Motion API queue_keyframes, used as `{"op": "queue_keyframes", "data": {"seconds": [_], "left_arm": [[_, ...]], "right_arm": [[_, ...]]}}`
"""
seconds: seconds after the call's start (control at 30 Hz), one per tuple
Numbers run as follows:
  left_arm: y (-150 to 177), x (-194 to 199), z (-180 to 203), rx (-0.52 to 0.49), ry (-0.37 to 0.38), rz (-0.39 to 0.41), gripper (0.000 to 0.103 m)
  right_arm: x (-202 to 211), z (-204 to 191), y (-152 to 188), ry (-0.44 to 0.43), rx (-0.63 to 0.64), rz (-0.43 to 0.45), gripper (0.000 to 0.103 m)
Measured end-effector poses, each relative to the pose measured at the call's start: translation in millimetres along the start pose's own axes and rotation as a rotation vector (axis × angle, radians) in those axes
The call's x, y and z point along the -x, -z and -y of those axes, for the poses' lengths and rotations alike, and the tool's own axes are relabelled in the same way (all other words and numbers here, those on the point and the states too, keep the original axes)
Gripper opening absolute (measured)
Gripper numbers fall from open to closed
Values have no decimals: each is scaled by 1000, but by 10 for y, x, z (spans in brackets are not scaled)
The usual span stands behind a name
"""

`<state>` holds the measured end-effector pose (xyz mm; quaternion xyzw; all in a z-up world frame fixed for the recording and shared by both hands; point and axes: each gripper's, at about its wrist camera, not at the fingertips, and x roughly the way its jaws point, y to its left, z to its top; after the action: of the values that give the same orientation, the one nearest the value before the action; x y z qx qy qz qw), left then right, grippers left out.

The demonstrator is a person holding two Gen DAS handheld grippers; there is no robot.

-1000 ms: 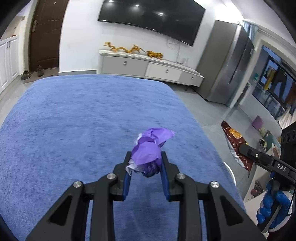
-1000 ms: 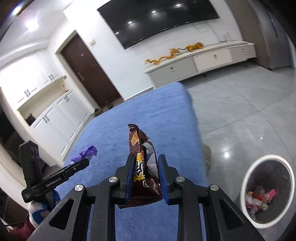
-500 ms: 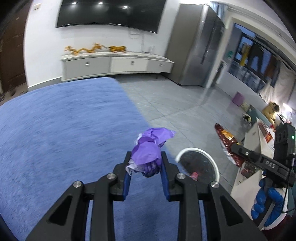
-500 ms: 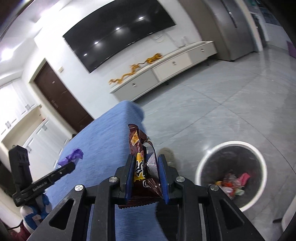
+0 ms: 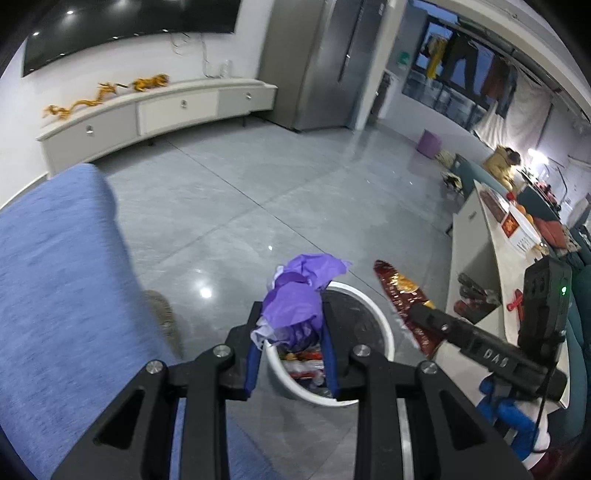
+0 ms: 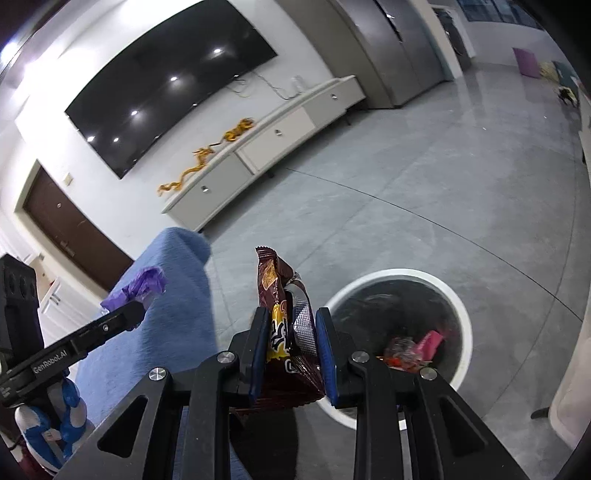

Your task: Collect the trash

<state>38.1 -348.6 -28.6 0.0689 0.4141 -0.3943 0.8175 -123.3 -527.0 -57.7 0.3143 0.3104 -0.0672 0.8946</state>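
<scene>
Grey shiny floor tiles (image 5: 229, 192) fill most of the left wrist view, with a long white cabinet (image 5: 147, 110) along the far wall and a big dark TV (image 5: 122, 29) above it. A blue carpet (image 5: 55, 288) lies on the left side. The left gripper (image 5: 291, 332) is squeezed tight on a crumpled purple wrapper (image 5: 295, 299), which sticks up between its blue pads. Right behind the wrapper stands a round white trash bin (image 5: 384, 332) with some colourful trash inside. The gripper and the wrapper are over the near side of the bin. On the right, the right gripper (image 5: 417, 317) comes in from the side, pinching a red-brown snack bag (image 5: 399, 295) just beside the bin.

Grey floor (image 6: 406, 206) shows again in the right wrist view, with the same cabinet (image 6: 266, 147), the TV (image 6: 166, 88) and a brown door (image 6: 66, 236). The right gripper (image 6: 291, 332) is closed on the snack bag (image 6: 280, 306), which stands up tall between the pads. The trash bin (image 6: 461, 314) sits on the floor just to the right of it, with red and pink trash inside. On the left, over the blue carpet (image 6: 177, 295), the left gripper (image 6: 129, 317) holds the purple wrapper (image 6: 142, 284).
</scene>
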Motion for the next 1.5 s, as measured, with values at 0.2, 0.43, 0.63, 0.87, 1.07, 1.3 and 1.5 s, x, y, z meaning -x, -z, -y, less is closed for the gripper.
{"op": "queue_keyframes", "data": {"seconds": [0.2, 0.43, 0.63, 0.87, 1.07, 1.3, 1.5], "left_arm": [[-101, -405, 291, -12, 63, -51, 27], [-190, -741, 458, 10, 114, -87, 35], [-204, -839, 499, 27, 122, -81, 59], [-179, -807, 498, 30, 107, -77, 59], [-107, -608, 412, 33, 58, -47, 59], [9, -239, 225, 45, -31, 15, 59], [119, 105, -3, 82, -87, 60, 60]], "right_arm": [[-137, 272, -50, 45, -42, -19, 27], [-239, 481, -54, 86, -82, -35, 34], [-237, 606, -37, 125, -102, -43, 39], [-213, 629, -13, 148, -97, -47, 49], [-173, 514, -31, 149, -89, -35, 51], [-51, 267, -26, 158, -32, -16, 55], [27, -17, 29, 151, 14, -6, 56]]}}
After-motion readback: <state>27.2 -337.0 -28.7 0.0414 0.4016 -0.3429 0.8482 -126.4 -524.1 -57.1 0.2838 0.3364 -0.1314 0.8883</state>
